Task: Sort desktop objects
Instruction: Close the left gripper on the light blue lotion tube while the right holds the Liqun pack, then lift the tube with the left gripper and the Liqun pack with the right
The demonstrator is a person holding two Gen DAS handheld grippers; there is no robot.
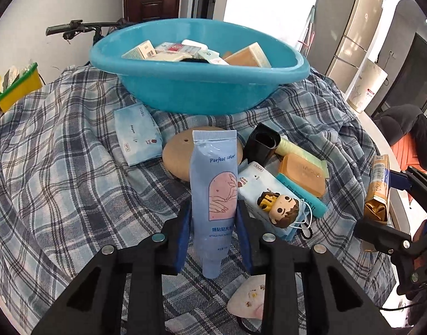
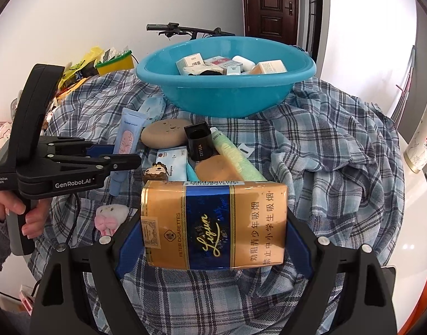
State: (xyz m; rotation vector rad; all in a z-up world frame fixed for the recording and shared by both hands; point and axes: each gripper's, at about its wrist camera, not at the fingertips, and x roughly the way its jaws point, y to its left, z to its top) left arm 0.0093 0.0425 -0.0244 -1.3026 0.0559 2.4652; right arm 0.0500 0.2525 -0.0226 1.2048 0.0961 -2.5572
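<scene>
The blue tube stood upright, pinched low by the left hand-held gripper, clear of the plaid-covered surface. The right hand-held gripper clamped the cigarette pack across its width. Both pointed towards the blue basin, likely their destination.

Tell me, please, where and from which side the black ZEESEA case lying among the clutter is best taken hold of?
Grip the black ZEESEA case across its two long flat sides near the open upper end, coming down from above. It lies tilted with the opening toward the blue basin, and that end stands clearest. Lower down, the tan pebble, the green tube and the orange soap crowd it, so fingers probably fit only near the top.
</scene>
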